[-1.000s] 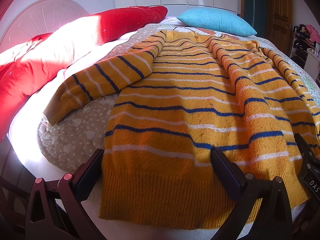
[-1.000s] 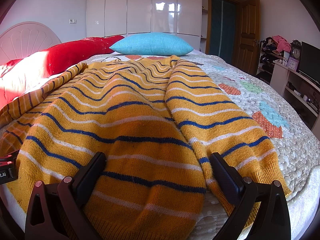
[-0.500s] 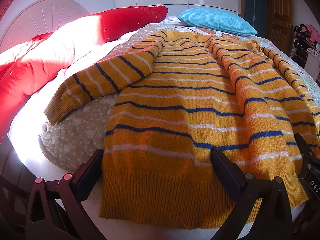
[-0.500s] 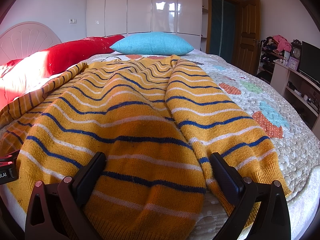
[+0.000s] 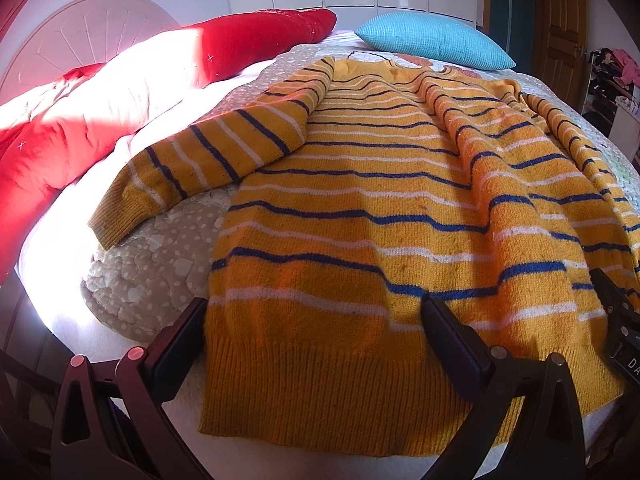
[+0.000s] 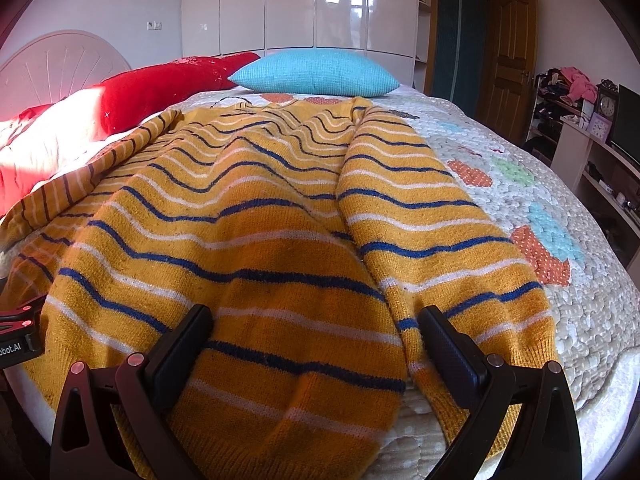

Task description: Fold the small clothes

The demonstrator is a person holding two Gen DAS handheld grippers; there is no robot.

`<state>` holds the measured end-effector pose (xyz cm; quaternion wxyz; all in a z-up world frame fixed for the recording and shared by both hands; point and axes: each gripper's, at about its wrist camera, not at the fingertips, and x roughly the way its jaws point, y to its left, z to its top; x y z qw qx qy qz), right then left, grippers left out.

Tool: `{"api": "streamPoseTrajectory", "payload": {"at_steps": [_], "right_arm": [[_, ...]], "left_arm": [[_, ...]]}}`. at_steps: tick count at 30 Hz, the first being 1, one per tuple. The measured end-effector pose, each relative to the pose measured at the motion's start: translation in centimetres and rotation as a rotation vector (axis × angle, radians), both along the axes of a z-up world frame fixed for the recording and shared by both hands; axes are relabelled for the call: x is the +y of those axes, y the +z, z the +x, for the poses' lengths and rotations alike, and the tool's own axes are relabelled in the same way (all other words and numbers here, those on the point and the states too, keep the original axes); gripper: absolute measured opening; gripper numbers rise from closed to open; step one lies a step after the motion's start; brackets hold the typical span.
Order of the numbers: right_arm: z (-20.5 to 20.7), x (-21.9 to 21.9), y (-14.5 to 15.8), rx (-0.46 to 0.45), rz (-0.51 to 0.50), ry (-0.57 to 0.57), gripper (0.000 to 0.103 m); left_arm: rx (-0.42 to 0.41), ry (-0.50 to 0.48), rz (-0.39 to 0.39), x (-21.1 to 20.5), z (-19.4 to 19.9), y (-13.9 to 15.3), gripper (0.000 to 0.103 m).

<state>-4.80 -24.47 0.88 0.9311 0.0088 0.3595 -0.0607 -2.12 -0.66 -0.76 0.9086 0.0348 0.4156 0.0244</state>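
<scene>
A mustard-yellow sweater (image 5: 380, 208) with blue and white stripes lies flat on the bed, hem nearest me, neck toward the pillows. Its left sleeve (image 5: 192, 176) stretches out to the left; its right sleeve (image 6: 436, 240) lies alongside the body. My left gripper (image 5: 316, 336) is open, fingers spread over the left part of the ribbed hem. My right gripper (image 6: 316, 340) is open above the hem's right part, with the right sleeve's cuff (image 6: 532, 364) just outside its right finger. Neither holds cloth. The other gripper's body shows at each view's edge.
The quilted bedspread (image 6: 520, 184) has coloured patches. A blue pillow (image 6: 320, 72) and red bedding (image 5: 120, 92) lie at the head, by a white headboard (image 5: 84, 32). Shelves with clocks and a screen (image 6: 600, 120) stand at the right; a wooden door (image 6: 512, 52) is behind.
</scene>
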Motion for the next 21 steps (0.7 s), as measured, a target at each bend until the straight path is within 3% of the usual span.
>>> {"api": "streamPoseTrajectory", "payload": {"at_steps": [3,5,9,12,16,21], "right_arm": [[-1.3,-0.6,1.7,0.005,0.066,0.043,0.098],[-3.2,-1.4,3.7,-0.060,0.102,0.067,0.096],[-5.5,-5.2,7.1,-0.161,0.089,-0.015,0.096],[-4.1,-9.3,6.7,-0.103,0.086,-0.100,0.095],[-2.8,-13.3,5.0,-0.005,0.188,-0.140,0.091],[-2.9,-13.3,3.4,0.049,0.261,-0.132,0.091]], "left_arm": [[0.000,-0.002,0.001,0.0,0.0,0.0,0.103],[0.002,-0.003,0.000,0.0,0.1,0.1,0.103],[0.000,0.000,0.002,0.0,0.1,0.1,0.103],[-0.003,0.006,0.003,0.0,0.0,0.1,0.103],[-0.003,0.005,0.001,0.1,-0.1,0.0,0.103],[-0.002,0.006,0.003,0.1,-0.1,0.1,0.103]]}}
